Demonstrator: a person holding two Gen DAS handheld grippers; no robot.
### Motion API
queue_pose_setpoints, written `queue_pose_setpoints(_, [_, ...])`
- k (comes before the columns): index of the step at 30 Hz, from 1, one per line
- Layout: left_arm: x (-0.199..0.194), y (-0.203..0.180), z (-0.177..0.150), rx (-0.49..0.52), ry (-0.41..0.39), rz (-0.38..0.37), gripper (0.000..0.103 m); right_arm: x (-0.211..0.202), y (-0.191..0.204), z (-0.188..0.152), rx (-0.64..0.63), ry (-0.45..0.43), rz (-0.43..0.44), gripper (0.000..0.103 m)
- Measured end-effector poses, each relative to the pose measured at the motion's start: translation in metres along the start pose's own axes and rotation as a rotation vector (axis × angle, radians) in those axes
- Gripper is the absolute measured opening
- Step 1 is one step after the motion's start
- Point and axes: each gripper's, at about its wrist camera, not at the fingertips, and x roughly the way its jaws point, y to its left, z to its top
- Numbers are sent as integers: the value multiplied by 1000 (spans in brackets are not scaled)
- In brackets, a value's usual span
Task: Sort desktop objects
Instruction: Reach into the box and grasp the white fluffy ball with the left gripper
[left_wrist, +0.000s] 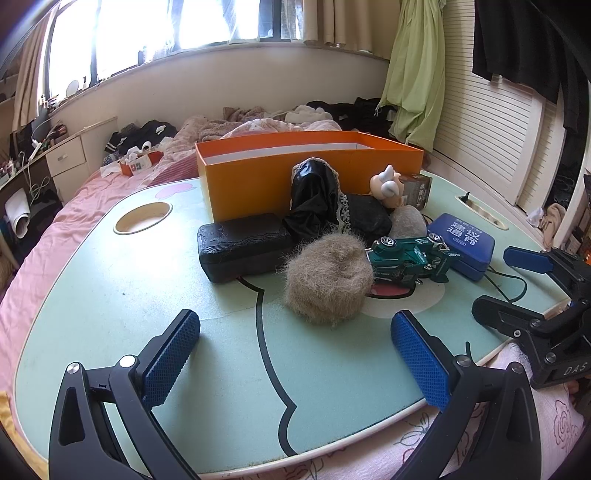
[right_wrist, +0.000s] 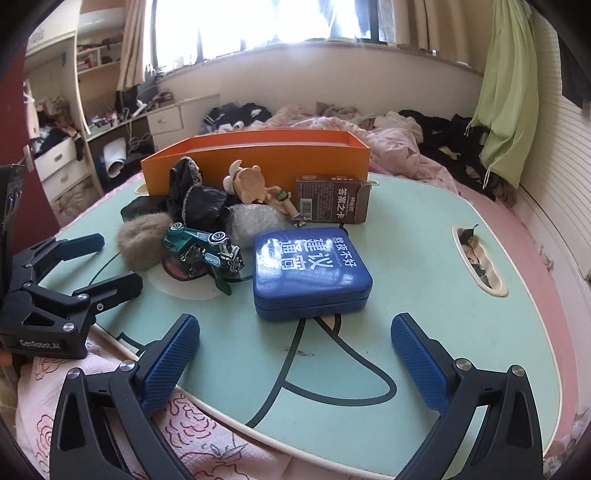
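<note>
On the mint lap table (left_wrist: 110, 295) (right_wrist: 424, 229) stands an orange box (left_wrist: 258, 177) (right_wrist: 266, 155) at the back. In front of it lie a black case (left_wrist: 243, 247), black lace cloth (left_wrist: 321, 199) (right_wrist: 192, 199), a doll figure (left_wrist: 388, 184) (right_wrist: 255, 184), a brown carton (right_wrist: 332, 199) (left_wrist: 417, 188), a fur ball (left_wrist: 328, 280) (right_wrist: 138, 240), a green toy car (left_wrist: 410, 258) (right_wrist: 203, 247) and a blue case (right_wrist: 310, 273) (left_wrist: 461, 243). My left gripper (left_wrist: 295, 354) is open before the fur ball. My right gripper (right_wrist: 295, 362) is open just short of the blue case.
The table sits on a pink bed (left_wrist: 44, 243) (right_wrist: 517, 221) with a floral quilt at its near edge. A round cup hole (left_wrist: 142, 218) is at its left, a slot (right_wrist: 478, 260) at its right. Clothes pile behind the box; drawers (right_wrist: 166, 118) stand at the left.
</note>
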Motion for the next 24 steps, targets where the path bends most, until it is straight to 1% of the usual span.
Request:
queue_pose_setpoints(20, [1, 0, 0, 0, 1, 0, 103, 2, 0, 1, 0, 2, 0, 103])
queue_pose_setpoints(24, [-2, 1, -1, -10, 3, 14, 103, 3, 0, 1, 0, 1, 0, 103])
